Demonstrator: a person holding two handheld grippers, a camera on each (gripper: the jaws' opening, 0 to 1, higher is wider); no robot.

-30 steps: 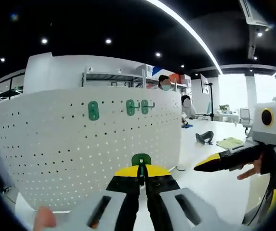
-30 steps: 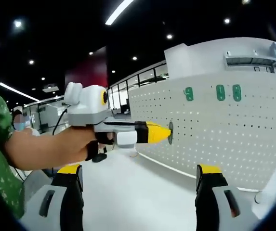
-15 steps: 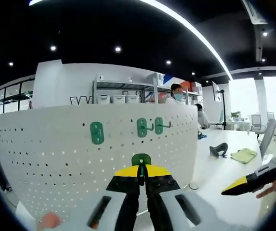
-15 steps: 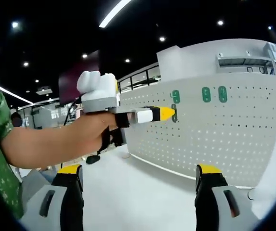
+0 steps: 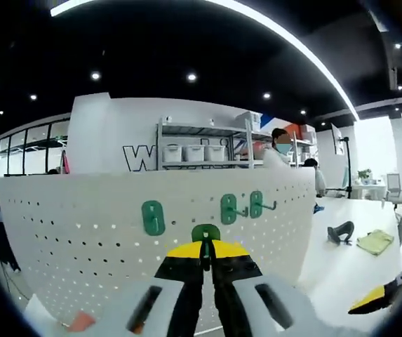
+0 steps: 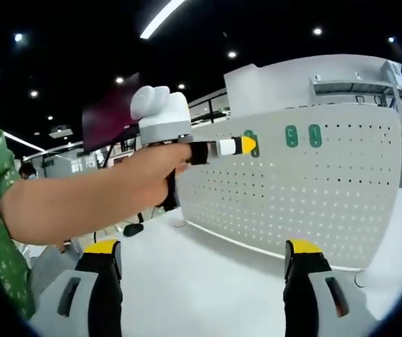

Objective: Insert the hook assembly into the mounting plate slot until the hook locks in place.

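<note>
My left gripper (image 5: 205, 247) is shut on a green hook assembly (image 5: 205, 232), whose rounded top pokes out above the yellow jaw tips. Straight ahead stands the white pegboard mounting plate (image 5: 88, 232). Three green hooks hang in its top row (image 5: 153, 217) (image 5: 229, 208) (image 5: 257, 204). The right gripper view has the left gripper (image 6: 246, 145) in a hand, its yellow tip close to the pegboard (image 6: 313, 189) at top-row height, with two mounted hooks (image 6: 292, 136) (image 6: 315, 135) to its right. My right gripper (image 6: 204, 263) is open and holds nothing. Its yellow tip (image 5: 372, 298) peeks in low right.
The pegboard stands on a white table (image 6: 208, 281). A black object (image 5: 341, 232) and a yellow-green cloth (image 5: 374, 241) lie at the table's right end. Behind the board are a shelf with white bins (image 5: 193, 151) and seated people (image 5: 281, 144).
My left gripper has risen with the hook to the pegboard's top row and come closer to the board. My right gripper has dropped toward the left view's lower right edge.
</note>
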